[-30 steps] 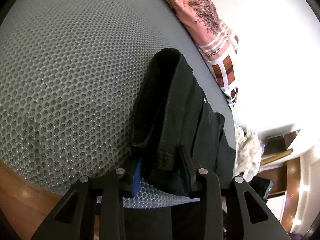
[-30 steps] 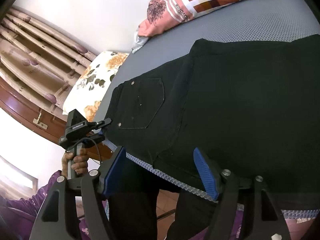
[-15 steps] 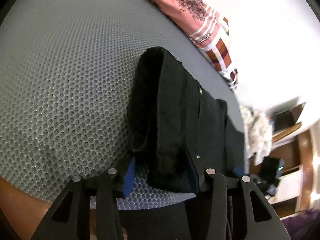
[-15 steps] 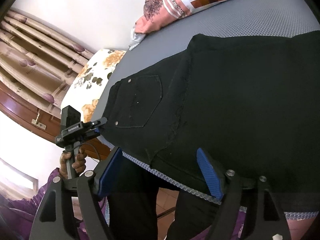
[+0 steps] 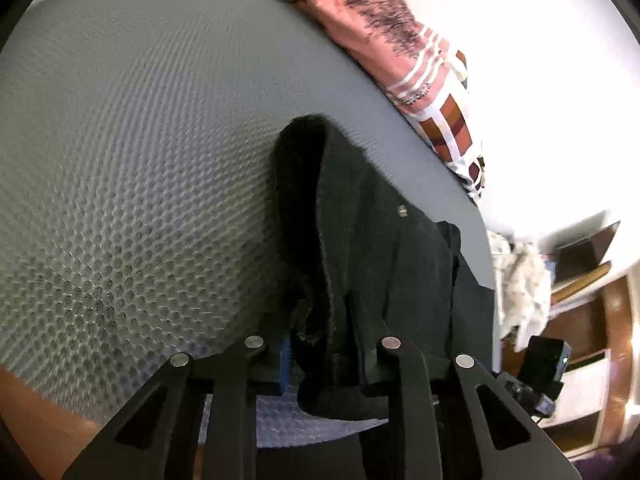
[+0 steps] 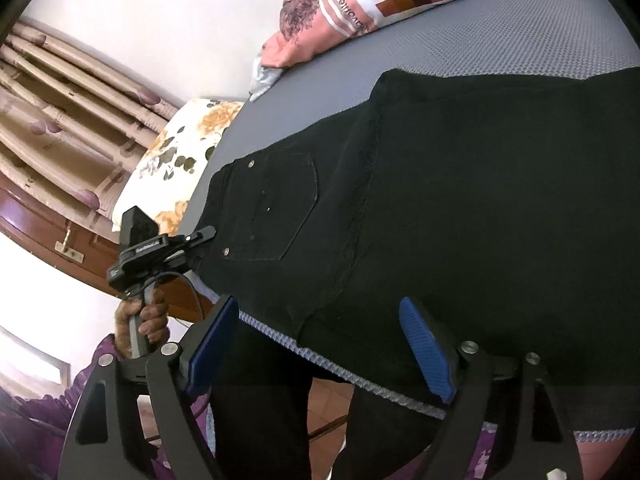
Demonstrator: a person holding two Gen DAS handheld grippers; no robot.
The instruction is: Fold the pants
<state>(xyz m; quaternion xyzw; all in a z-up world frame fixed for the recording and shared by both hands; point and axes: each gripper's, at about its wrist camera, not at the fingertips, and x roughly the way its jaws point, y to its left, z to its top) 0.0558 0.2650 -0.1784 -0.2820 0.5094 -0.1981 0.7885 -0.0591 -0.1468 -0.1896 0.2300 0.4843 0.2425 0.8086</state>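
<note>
One pair of black pants (image 6: 460, 208) lies on the grey mesh mattress (image 5: 132, 168), its waistband end toward nine o'clock in the right wrist view, with the back pocket (image 6: 276, 212) facing up and the near edge hanging over the mattress side at six o'clock. The left gripper (image 5: 324, 354) has just been closing and is now clamped on the bunched waistband corner, which rises in a thick ridge toward twelve o'clock in its own view. The right gripper (image 6: 320, 344) has just been opening; its jaws stand wide apart with nothing pressed between the blue pads (image 6: 426, 350), poised just off the near edge.

The cloth looks like heavy denim: soft and floppy, yet bulky at seams and waistband, so it will likely sag between holds. It is probably not slippery. The best holds seem to be the stiff waistband corners and the thick side seam.
</note>
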